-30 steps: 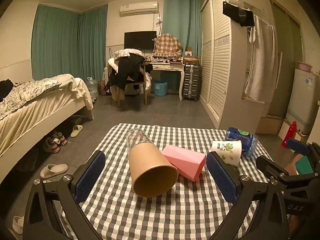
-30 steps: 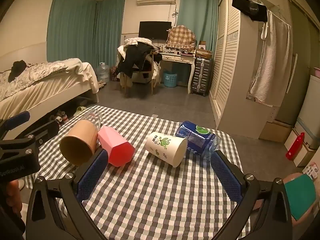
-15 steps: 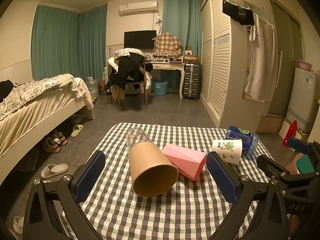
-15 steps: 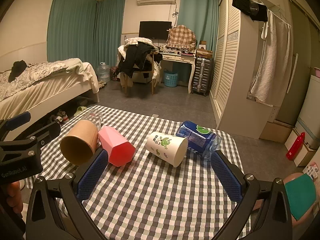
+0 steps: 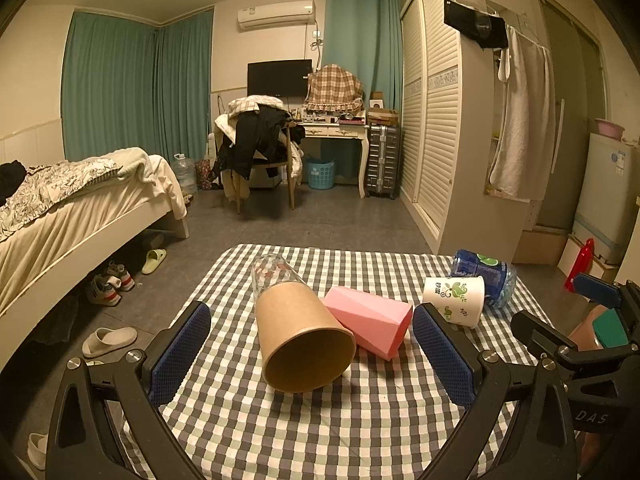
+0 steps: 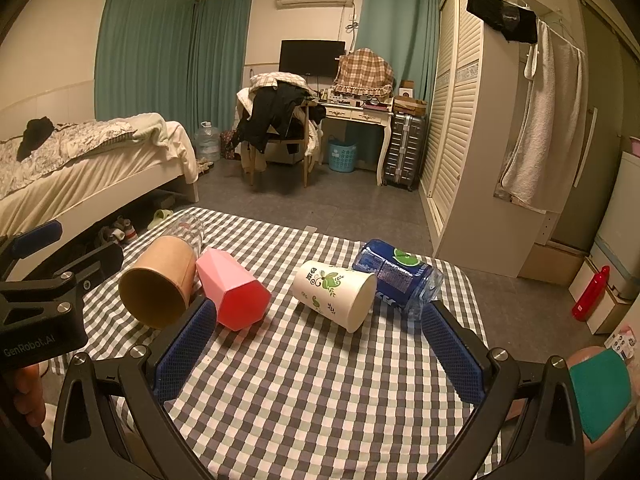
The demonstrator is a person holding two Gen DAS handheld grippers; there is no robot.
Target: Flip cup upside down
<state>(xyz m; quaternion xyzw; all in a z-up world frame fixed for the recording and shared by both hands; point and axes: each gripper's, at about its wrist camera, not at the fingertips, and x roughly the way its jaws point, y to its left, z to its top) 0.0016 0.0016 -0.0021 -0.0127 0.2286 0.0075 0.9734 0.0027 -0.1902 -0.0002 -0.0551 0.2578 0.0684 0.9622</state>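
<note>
Your left gripper (image 5: pixel 312 354) is spread wide and holds nothing, its blue pads on either side of the brown paper cup (image 5: pixel 302 338), which lies on its side on the checked tablecloth (image 5: pixel 360 420), mouth toward you, touching neither pad. A pink faceted cup (image 5: pixel 370 326) lies against its right. Your right gripper (image 6: pixel 320 350) is also wide apart and empty, facing the white printed cup (image 6: pixel 336 294), tipped over beside a blue bottle (image 6: pixel 400 278)

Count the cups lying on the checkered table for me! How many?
5, all tipped over: a clear glass at the far left, the brown paper cup, the pink cup, the white leafy cup, and the blue cup farthest right.
</note>
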